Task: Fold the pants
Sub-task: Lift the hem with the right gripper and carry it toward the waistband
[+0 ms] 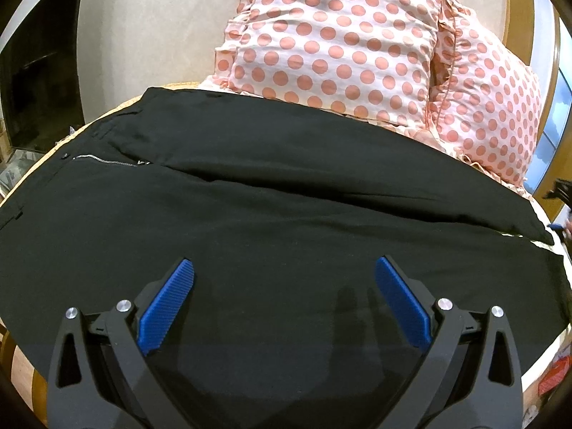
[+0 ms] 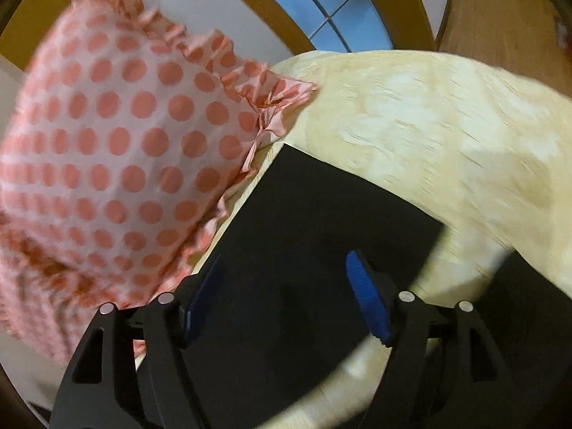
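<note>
I am hovering both tools over a pair of black pants [image 1: 271, 214] lying spread across the bed [image 2: 447, 132], whose pale yellow cover shows beyond the pants' hem end. In the left wrist view the left tool [image 1: 284, 268] is hanging with its blue-padded fingers [image 1: 168, 307] spread wide and nothing between them, just above the broad flat middle of the pants; the zipper [image 1: 107, 159] and waistband are lying off to the left of the pants' middle. A polka-dot pillow [image 1: 339, 43], white with salmon spots and a ruffled edge, is sitting just behind the pants, its frill touching or nearly touching their far edge.

In the right wrist view, which is motion-blurred, the right tool [image 2: 286, 261] is also gaping, holding nothing, over the squared-off leg end of the pants, with the same pillow just beside that end. I judge that each tool is being placed over one end of the pants so the legs can be gripped and carried toward the waistband; no fold across the length looks made yet. The pillow crowding the pants' far edge could snag a tool during the lift.
</note>
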